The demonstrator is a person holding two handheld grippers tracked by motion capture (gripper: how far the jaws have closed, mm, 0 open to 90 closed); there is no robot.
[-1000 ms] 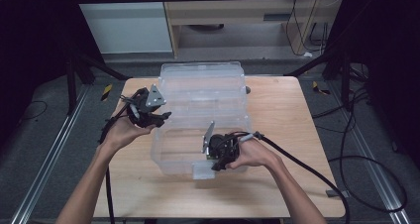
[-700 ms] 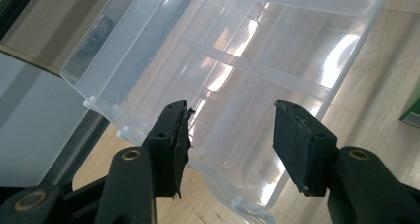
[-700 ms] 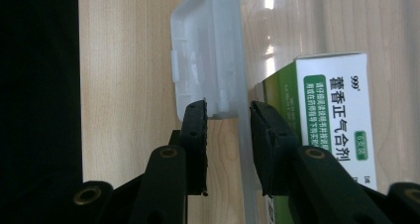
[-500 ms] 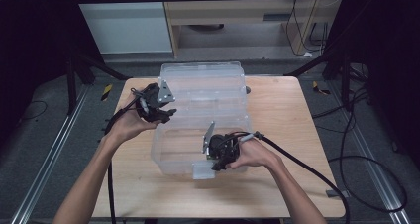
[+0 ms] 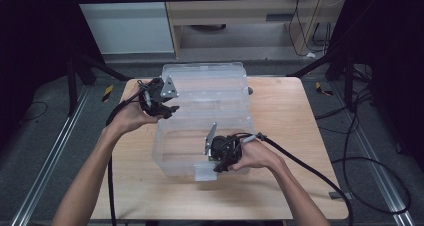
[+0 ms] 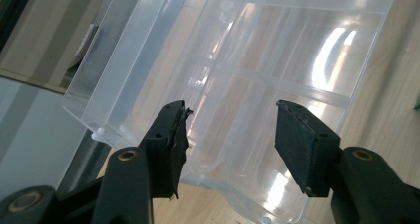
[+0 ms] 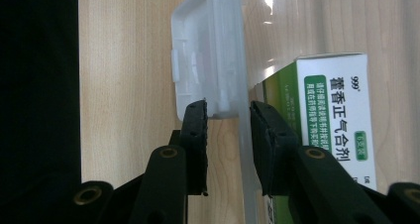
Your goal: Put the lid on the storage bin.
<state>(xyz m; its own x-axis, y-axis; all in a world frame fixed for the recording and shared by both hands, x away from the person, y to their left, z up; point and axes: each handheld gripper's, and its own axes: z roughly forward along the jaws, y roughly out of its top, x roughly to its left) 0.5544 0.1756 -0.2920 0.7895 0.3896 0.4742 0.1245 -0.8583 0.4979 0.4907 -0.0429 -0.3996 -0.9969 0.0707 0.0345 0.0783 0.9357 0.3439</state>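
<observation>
While the right tongs [image 7: 228, 116] clamp the front latch [image 7: 210, 55] of the clear box [image 5: 202, 118] mid-table [image 5: 305, 136] and the left tongs [image 6: 230, 135], just opened, stand empty by its raised lid [image 6: 237, 60], the lid could be dropped shut.

Printed text on one green and white box

The box [image 7: 327, 130] shows in the right gripper view, seen through the clear wall of the plastic container [image 7: 218, 50]. On its white face stands "999" in small print, and beside it the large green Chinese characters "藿香正气合剂". A green band next to them carries small white characters, too small to read.
</observation>
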